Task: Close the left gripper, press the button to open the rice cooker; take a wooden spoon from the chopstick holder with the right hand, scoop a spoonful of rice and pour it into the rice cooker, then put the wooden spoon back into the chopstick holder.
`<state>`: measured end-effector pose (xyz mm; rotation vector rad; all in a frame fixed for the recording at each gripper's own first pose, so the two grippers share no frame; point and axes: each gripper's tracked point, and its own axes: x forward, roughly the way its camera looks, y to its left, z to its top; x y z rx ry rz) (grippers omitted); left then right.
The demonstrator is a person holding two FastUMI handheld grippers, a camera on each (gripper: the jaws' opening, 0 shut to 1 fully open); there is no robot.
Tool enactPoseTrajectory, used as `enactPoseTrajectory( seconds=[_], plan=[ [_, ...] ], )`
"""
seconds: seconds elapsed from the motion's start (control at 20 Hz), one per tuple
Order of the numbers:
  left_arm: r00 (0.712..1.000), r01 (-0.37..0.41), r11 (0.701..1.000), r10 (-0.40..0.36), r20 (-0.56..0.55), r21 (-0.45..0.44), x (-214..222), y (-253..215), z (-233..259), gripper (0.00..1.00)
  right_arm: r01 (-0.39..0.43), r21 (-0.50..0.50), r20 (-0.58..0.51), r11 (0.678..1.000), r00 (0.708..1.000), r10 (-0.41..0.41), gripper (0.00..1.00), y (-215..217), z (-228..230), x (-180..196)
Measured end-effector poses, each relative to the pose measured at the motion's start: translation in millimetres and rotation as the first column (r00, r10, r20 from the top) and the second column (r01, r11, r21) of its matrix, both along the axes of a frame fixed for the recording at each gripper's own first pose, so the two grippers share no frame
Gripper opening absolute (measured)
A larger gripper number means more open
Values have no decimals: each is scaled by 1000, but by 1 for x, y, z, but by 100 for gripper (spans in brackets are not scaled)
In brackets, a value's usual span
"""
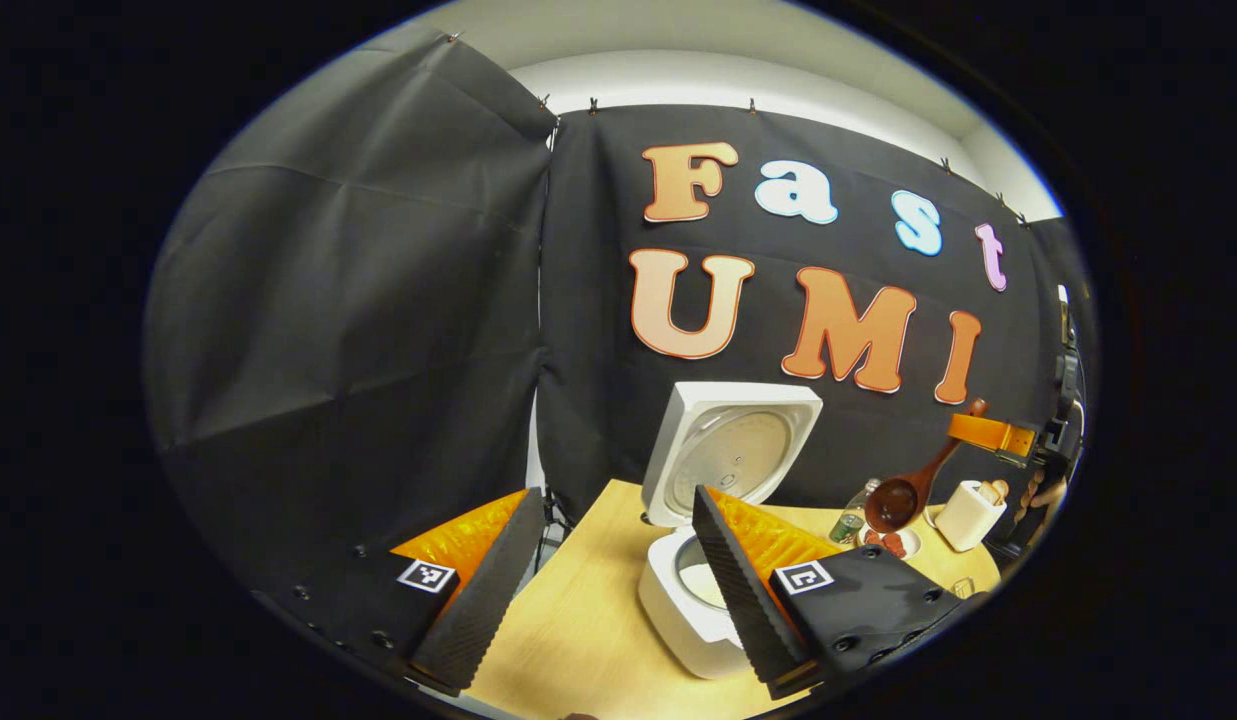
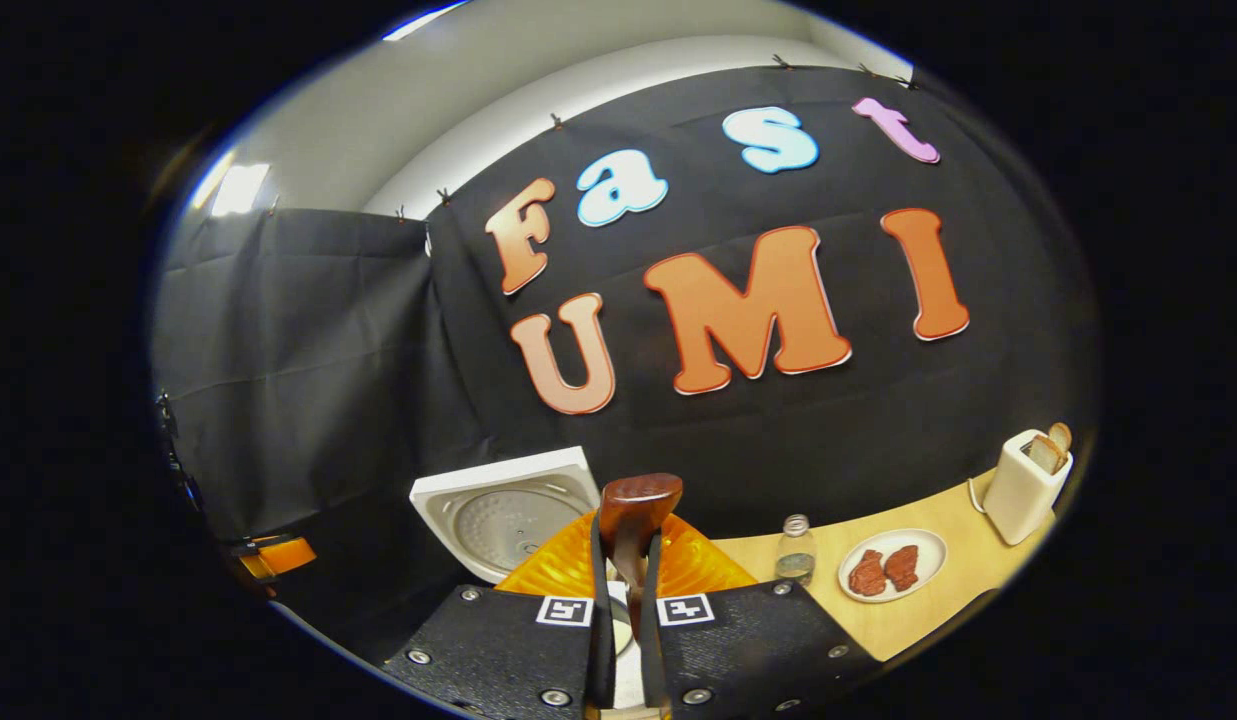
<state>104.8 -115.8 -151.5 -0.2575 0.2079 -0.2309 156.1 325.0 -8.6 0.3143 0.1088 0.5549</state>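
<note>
Cooker (image 1: 690, 610) lid up. Right gripper (image 2: 626, 600) clamps the spoon (image 2: 633, 515) by its handle, bowl forward, right of the cooker, probably empty. Left gripper (image 1: 603, 585) wide, holding nothing.

On the wooden table (image 2: 938, 600) we see a white plate (image 2: 893, 566) holding 2 reddish-brown pieces of food (image 2: 885, 570). Just beside the plate stands a small clear bottle (image 2: 797, 552), upright. Farther along the table we find a cream toaster (image 2: 1023, 487) with bread slices (image 2: 1050, 447) sticking up from it.
</note>
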Motion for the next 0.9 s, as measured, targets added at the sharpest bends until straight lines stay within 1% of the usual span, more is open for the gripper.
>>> enactPoseTrajectory(
  seconds=[0.15, 0.25, 0.45, 0.55, 0.65, 0.75, 0.9],
  plan=[
    [999, -6, 1000, 6, 32, 3, -6, -17, 16, 100, 94, -20, -5, 995, 996, -94, 9, -69, -10, 6],
    [998, -4, 1000, 4, 59, -1, -10, -28, 28, 100, 159, -31, -16, 987, 987, -159, 9, -115, -22, 7],
    [998, -18, 1000, 19, 56, -20, -20, -40, 36, 100, 269, -71, -66, 961, 960, -273, 9, -197, -57, -4],
    [999, -15, 1000, 16, 52, -17, -24, -45, 33, 100, 324, -89, -98, 942, 938, -332, 9, -235, -78, -12],
    [999, -6, 1000, 7, 37, -12, -30, -50, 29, 100, 359, -107, -133, 927, 919, -371, 9, -262, -101, -23],
    [999, -10, 1000, 11, 31, -27, -36, -54, 29, 100, 363, -134, -170, 922, 908, -383, 10, -273, -124, -36],
    [999, -14, 999, 15, 28, -35, -45, -57, 33, 100, 374, -183, -192, 909, 893, -407, 9, -285, -151, -44]
  ],
)
